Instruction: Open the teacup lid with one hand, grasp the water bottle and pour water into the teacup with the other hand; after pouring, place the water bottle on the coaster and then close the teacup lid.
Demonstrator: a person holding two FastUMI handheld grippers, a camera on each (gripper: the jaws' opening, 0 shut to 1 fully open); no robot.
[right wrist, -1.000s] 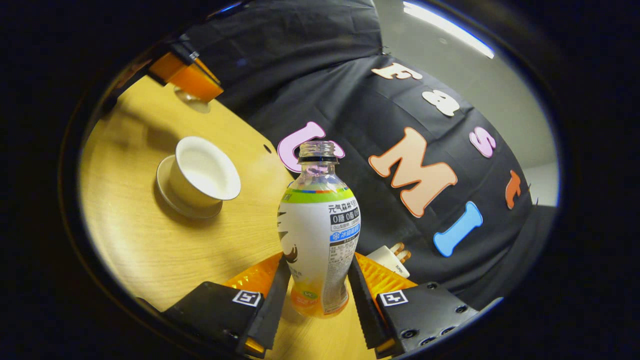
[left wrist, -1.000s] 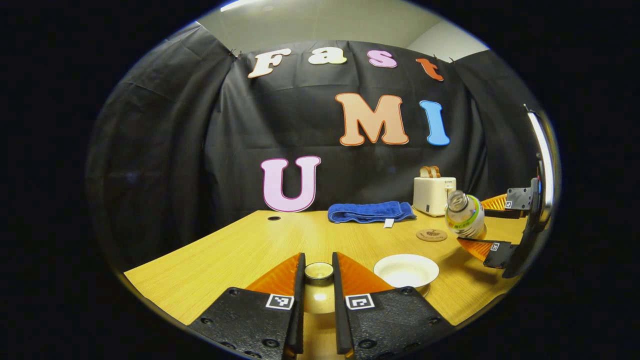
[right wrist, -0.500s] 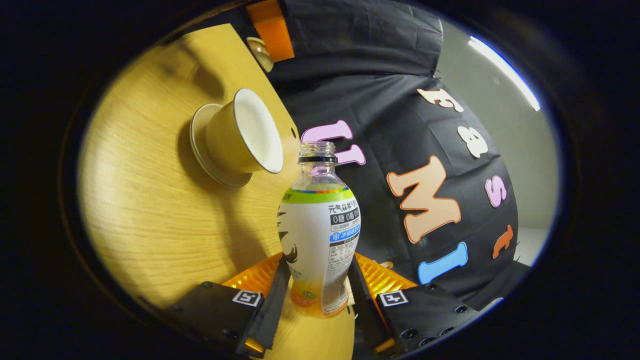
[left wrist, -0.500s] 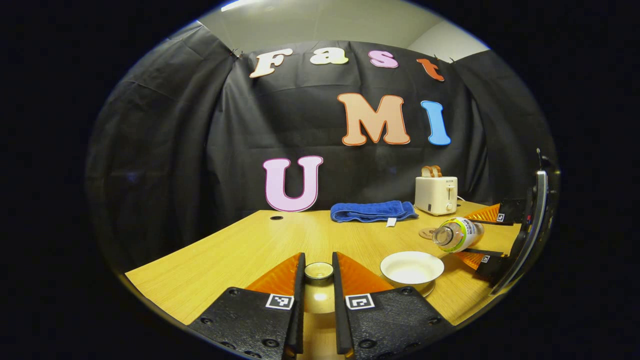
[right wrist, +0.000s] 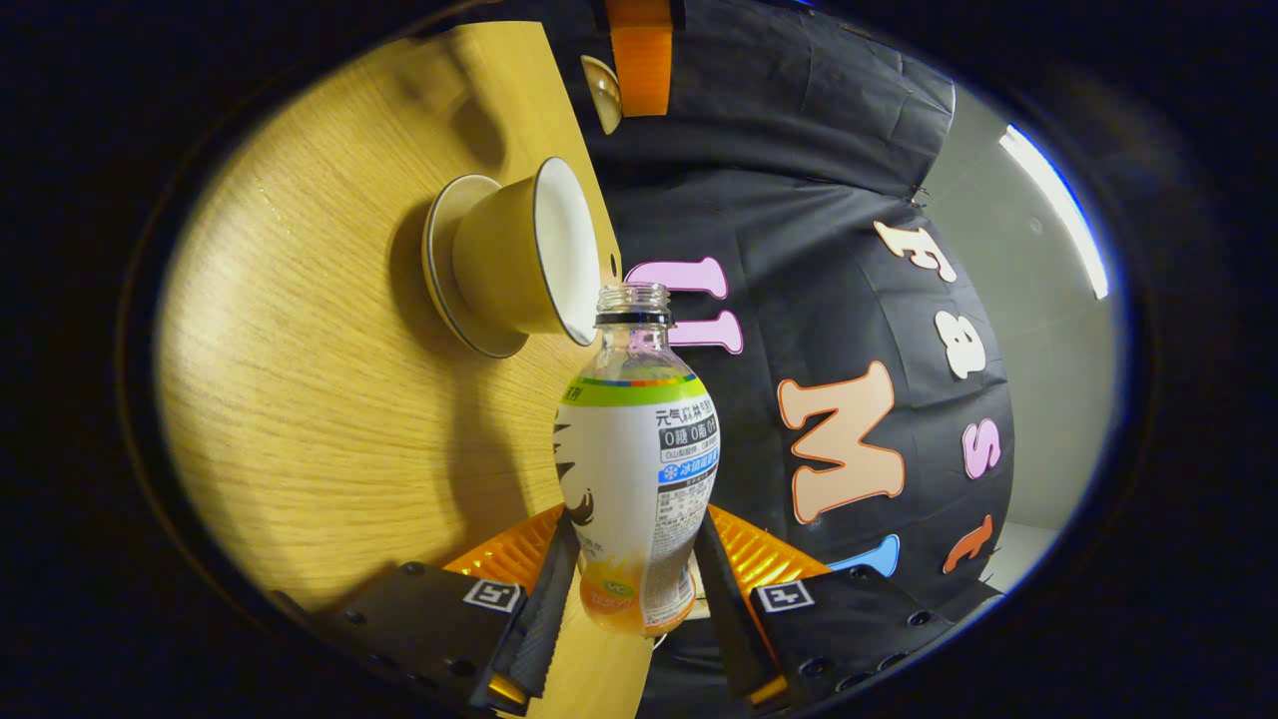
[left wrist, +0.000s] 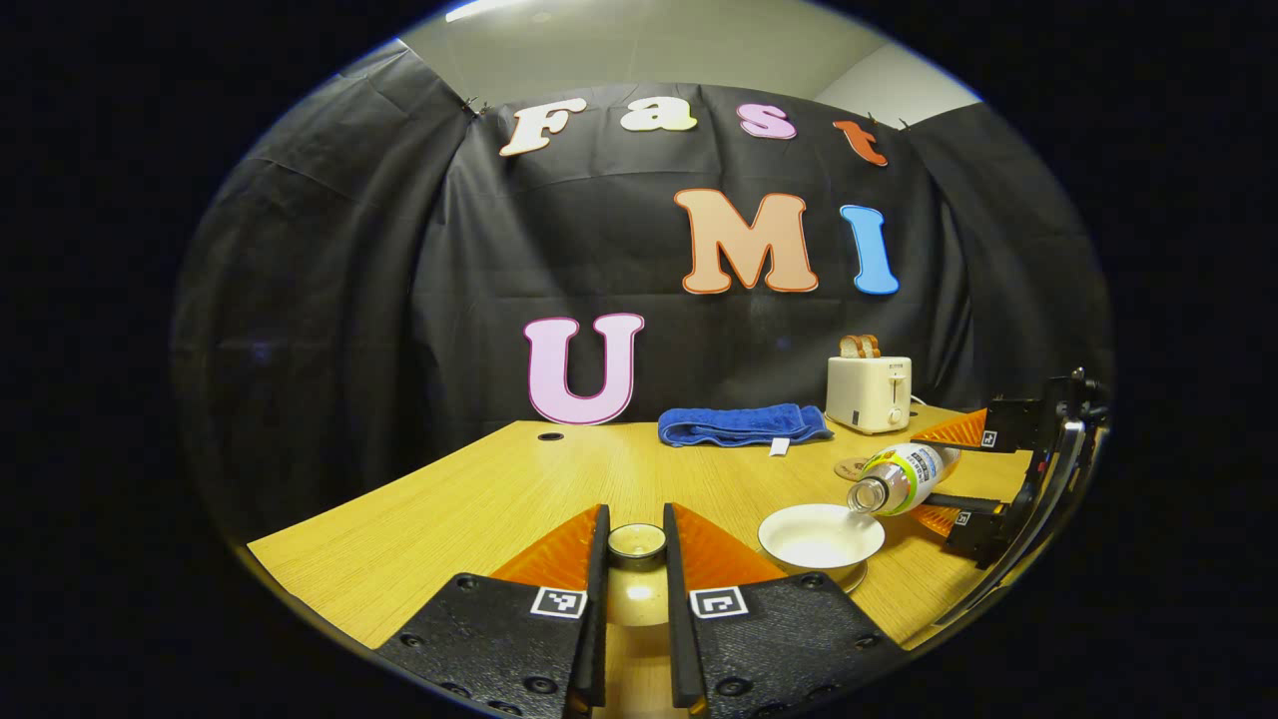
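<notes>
So the right hand-held gripper (right wrist: 629,609) clamps the water bottle (right wrist: 637,469), tipped over the teacup (left wrist: 821,531). Left hand-held gripper (left wrist: 635,584) pinches the lid (left wrist: 637,541); towel (left wrist: 743,423), toaster (left wrist: 868,391) and coaster (left wrist: 850,467) sit behind on the worktop (left wrist: 479,509).

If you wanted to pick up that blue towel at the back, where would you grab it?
Probably from above, at the middle of the blue towel. It lies folded in a long flat roll on the table, so jaws set across its narrow width could pinch all the layers together.
</notes>
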